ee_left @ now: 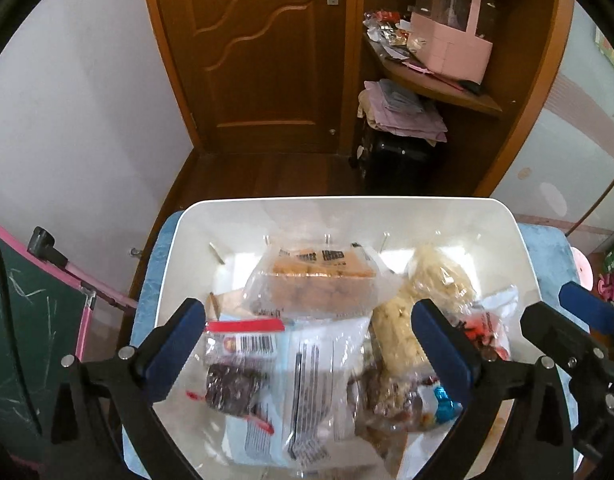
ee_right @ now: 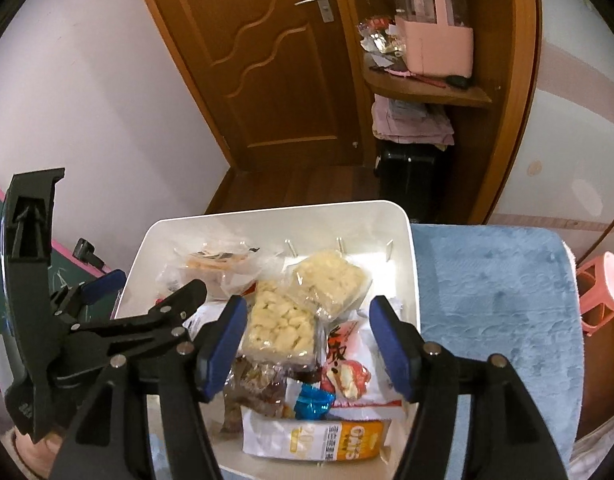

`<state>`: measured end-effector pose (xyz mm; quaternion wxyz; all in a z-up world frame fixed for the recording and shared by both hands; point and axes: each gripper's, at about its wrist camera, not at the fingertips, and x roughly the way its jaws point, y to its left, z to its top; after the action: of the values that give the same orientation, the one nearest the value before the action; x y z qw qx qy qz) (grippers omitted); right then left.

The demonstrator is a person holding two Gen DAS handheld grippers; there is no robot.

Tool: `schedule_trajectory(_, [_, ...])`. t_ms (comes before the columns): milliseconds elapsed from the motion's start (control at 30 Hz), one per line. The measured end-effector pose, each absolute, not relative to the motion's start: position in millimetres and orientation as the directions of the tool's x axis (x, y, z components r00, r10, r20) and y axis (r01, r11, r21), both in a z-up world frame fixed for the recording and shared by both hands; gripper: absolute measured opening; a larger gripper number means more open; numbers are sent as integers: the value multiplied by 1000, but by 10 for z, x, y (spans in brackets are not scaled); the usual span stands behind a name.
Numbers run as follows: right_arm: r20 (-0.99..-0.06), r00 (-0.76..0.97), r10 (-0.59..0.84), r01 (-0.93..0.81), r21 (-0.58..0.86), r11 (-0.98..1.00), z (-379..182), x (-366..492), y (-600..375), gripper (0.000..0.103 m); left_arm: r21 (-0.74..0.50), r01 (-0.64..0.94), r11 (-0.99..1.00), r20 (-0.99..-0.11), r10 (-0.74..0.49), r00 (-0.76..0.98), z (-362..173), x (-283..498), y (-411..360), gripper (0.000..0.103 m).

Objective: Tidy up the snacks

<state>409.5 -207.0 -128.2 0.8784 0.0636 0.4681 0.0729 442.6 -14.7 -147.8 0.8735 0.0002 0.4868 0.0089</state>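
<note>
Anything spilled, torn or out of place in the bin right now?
No spills or tears visible. The snack packets lie jumbled in the white bin, overlapping at angles, a pale puffed packet on top. Both tools hover open above.

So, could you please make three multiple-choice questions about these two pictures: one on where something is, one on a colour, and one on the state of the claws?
1. Where do the snack packets lie?
A. On the wooden shelf
B. Inside the white bin
C. On the pink stool

2. What colour is the cloth under the bin?
A. Light blue
B. Red
C. Black

3. How are the two claws now?
A. Both shut on a packet
B. Only the left is shut on a packet
C. Both open, holding nothing

Answers:
1. B: the snack packets lie heaped within the walls of the white bin.
2. A: the cloth beside and below the bin is fuzzy and light blue.
3. C: the left claw and the right claw each show their blue pads wide apart above the packets, and nothing is pinched between them.
</note>
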Motion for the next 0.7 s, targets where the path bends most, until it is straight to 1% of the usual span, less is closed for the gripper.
schedule_trajectory(200, [-803, 569, 179, -80, 162, 984, -1036, 3853, -2011, 64, 5, -12, 1000, -838, 11, 545, -1210, 4143, -117, 102])
schedule_trajectory(367, [-782, 599, 169, -96, 140, 986, -731, 3552, -1958, 64, 7, -3, 1000, -821, 7, 571, -859, 3818, -89, 102])
schedule_trajectory(600, [-736, 659, 157, -118, 105, 987, -220, 2880, -1878, 64, -13, 29, 999, -772, -29, 635, -247, 3112, -77, 102])
schedule_trajectory(700, [-714, 684, 147, -126, 83, 989, -34, 2531, -1845, 64, -21, 51, 998, -755, -50, 653, -65, 2790, -99, 102])
